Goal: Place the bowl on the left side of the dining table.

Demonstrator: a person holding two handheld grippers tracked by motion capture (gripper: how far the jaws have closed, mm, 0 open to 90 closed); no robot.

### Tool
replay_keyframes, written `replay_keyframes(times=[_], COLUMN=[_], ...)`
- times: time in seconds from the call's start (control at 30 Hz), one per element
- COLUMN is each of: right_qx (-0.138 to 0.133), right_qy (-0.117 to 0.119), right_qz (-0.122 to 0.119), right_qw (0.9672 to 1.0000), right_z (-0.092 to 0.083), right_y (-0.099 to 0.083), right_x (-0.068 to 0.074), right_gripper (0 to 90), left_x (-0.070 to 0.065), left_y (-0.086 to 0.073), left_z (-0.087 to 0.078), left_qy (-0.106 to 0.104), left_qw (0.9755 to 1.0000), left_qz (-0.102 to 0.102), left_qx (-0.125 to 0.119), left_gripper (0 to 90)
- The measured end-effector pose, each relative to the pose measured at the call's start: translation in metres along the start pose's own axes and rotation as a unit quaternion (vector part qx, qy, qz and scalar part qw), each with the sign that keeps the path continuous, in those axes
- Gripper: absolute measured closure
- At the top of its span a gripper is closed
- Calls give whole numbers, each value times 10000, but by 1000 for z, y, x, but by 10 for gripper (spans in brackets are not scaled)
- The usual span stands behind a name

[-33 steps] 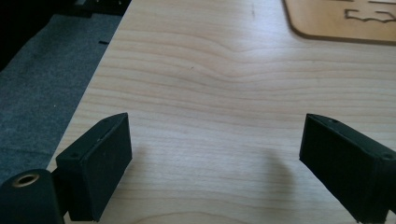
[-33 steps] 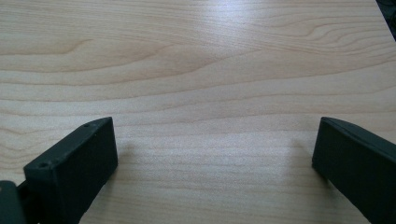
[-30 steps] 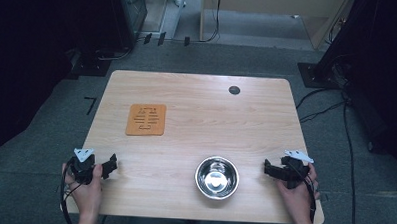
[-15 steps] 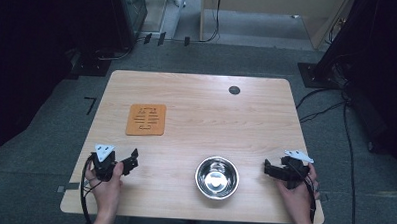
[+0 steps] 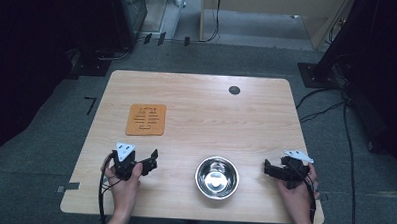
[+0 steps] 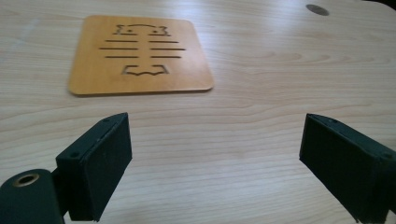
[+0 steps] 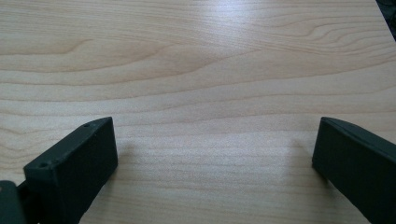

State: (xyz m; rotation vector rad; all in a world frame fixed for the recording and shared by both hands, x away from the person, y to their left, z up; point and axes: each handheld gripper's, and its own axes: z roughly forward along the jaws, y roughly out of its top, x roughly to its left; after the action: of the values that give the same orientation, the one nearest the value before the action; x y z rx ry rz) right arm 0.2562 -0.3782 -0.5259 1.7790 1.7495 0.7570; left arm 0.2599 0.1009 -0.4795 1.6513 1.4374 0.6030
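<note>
The left hand-held gripper [image 5: 150,160] is held with its jaws wide apart and nothing between them; the right hand-held gripper [image 5: 270,169] likewise. The orange mat [image 6: 140,53] lies just ahead of the left one, the steel bowl [image 5: 216,177] between both. The thin mat could be pushed along the table [image 5: 197,97] rather than gripped. Its cut-out pattern is shown clearly by the left gripper view, blurred from above

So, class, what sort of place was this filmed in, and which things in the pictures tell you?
Probably a lab or studio set up for recording, not a home. A lone wooden table stands on grey carpet, dark equipment racks line the edges, and loose cables trail over the floor.
</note>
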Motion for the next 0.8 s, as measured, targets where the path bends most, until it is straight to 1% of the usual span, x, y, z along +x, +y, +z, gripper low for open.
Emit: replay_keyframes(times=[0.1,0.23,0.27,0.3,0.47,0.57,0.7,0.73,0.8], right_qx=[0,-1,-1,-1,-1,0,-1,0,0], right_qy=[1,0,0,0,-1,1,0,0,1], right_qz=[-2,0,-2,-2,-1,0,-3,1,0], right_qw=[10000,10000,10000,10000,10000,10000,10000,10000,10000], right_z=[0,0,0,0,0,0,0,0,0], right_y=[0,0,0,0,0,0,0,0,0], right_x=[0,0,0,0,0,0,0,0,0], right_gripper=[0,0,0,0,0,0,0,0,0], left_x=[-12,-25,-30,-30,-43,-50,-60,-65,-67], left_y=[0,0,-1,-1,-3,-3,-4,-4,-4], left_z=[4,8,10,10,14,16,17,19,19], left_qy=[-136,-296,-366,-366,-481,-546,-667,-721,-759], left_qw=[9999,9994,9992,9992,9985,9982,9973,9968,9965], left_qz=[61,139,156,156,223,215,267,292,287], left_qx=[34,65,77,77,139,149,161,180,194], left_gripper=[89,90,90,90,90,90,90,90,90])
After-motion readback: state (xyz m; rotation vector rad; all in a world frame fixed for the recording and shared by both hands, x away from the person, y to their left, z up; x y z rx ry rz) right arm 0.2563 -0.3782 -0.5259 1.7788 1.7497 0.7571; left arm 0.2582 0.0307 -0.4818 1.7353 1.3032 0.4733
